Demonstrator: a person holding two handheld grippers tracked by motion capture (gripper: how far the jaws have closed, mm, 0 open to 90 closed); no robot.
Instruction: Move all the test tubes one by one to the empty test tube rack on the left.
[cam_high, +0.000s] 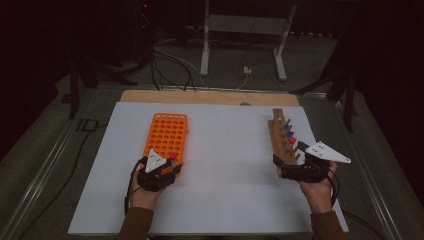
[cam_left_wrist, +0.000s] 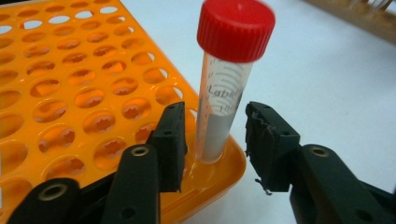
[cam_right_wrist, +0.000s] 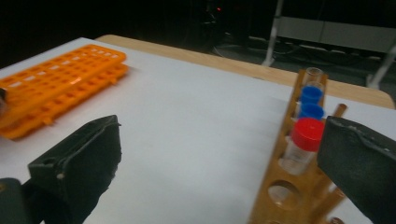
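Wide bare desk (cam_high: 227, 150) between the orange rack (cam_high: 168, 134) and the wooden rack (cam_high: 280, 137), open for passing; near corner hole of the orange rack blocked by an upright red-capped tube (cam_left_wrist: 224, 84), other holes free.

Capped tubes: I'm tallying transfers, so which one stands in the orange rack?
The red-capped tube at the orange rack's near corner; the others stand in the wooden rack.
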